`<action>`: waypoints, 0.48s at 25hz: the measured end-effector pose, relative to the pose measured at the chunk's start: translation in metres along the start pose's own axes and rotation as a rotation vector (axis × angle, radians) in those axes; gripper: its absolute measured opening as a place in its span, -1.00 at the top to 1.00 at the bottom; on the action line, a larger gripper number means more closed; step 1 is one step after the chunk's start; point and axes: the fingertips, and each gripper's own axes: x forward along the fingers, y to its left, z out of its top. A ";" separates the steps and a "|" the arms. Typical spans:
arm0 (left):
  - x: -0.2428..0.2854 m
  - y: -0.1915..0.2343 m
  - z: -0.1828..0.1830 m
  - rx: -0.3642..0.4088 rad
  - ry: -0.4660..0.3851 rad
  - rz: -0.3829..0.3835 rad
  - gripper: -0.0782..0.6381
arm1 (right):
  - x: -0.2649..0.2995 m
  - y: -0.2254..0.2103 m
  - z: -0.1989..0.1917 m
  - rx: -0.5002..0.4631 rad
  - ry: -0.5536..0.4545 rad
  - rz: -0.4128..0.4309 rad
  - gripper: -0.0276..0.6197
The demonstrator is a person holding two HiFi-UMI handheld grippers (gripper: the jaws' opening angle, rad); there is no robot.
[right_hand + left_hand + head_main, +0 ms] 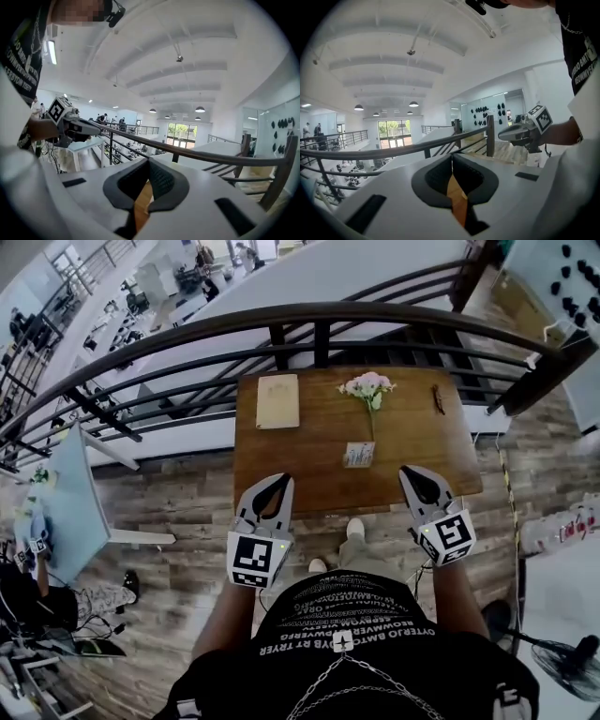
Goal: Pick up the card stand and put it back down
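Note:
The card stand [359,455] is a small upright card with a pale print, standing on the brown wooden table [300,465] near its front edge. My left gripper [281,481] hovers at the table's near edge, left of the stand, with its jaws together and nothing in them. My right gripper [412,472] is to the right of the stand, also shut and empty. Both point upward, so the gripper views show mostly ceiling and railing. The left gripper view catches the right gripper [520,132], and the right gripper view catches the left gripper [77,125]. The stand appears in neither gripper view.
A pink flower bunch [367,384] stands just behind the card stand. A tan pad [277,400] lies at the table's back left and a small dark object [438,399] at its back right. A dark metal railing [319,320] runs behind the table. A fan [562,664] stands on the floor at right.

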 end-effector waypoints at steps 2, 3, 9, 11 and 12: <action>-0.007 0.002 -0.005 -0.007 -0.005 0.011 0.70 | -0.004 0.006 0.000 -0.034 0.018 -0.001 0.87; -0.011 0.003 -0.006 -0.013 -0.012 0.017 0.70 | -0.005 0.009 -0.002 -0.055 0.033 -0.001 0.87; -0.024 -0.005 -0.016 -0.047 -0.030 0.015 0.70 | -0.014 0.024 0.004 0.009 0.033 0.031 0.87; -0.024 -0.013 -0.016 -0.043 -0.030 0.008 0.70 | -0.016 0.027 0.009 -0.019 0.030 0.035 0.87; -0.022 -0.017 -0.013 -0.040 -0.032 0.005 0.70 | -0.018 0.028 0.011 -0.038 0.031 0.038 0.87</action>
